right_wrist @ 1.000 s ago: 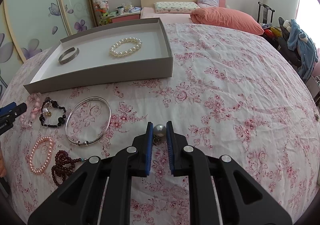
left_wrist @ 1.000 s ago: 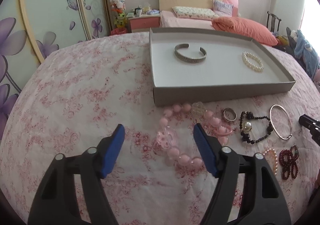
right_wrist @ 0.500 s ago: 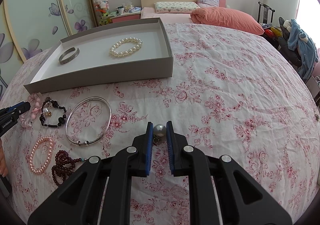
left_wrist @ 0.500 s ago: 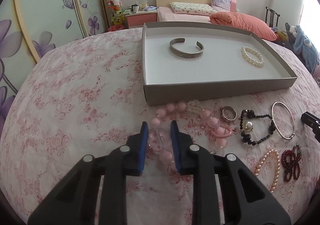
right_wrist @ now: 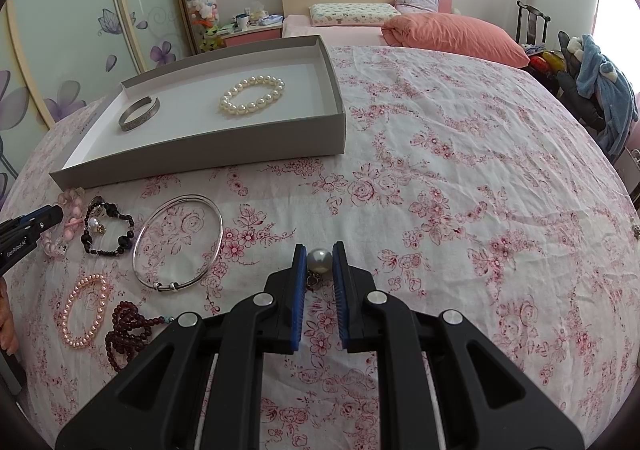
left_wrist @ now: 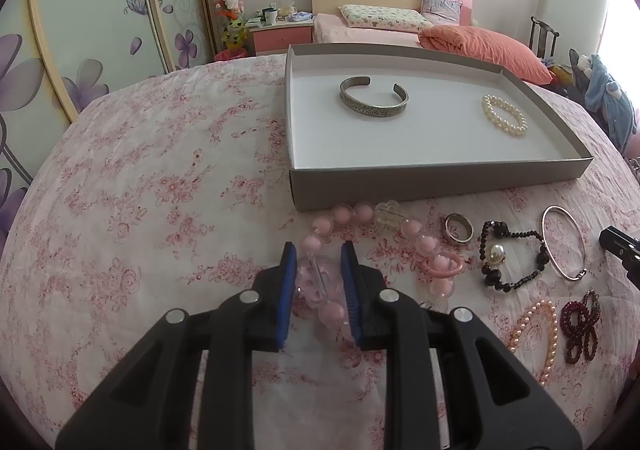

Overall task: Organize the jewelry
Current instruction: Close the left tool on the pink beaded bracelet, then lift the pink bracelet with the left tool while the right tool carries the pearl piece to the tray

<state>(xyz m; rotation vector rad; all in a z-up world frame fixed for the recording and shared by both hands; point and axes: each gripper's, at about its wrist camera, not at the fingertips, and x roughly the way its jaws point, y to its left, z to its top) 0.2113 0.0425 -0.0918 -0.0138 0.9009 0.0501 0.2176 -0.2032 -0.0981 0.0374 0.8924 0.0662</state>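
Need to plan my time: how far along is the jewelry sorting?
Done: silver cuff and white pearl bracelet lie in the tray. In hand: left claw grips the pink bead bracelet, right claw a grey pearl. Several pieces remain on the cloth.

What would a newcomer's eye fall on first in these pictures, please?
Probably the grey tray on the floral bedspread, holding a silver cuff and a pearl bracelet. Next, the jewelry scattered in front of it, where the left gripper clamps a pink bead bracelet and the right gripper pinches a grey pearl.
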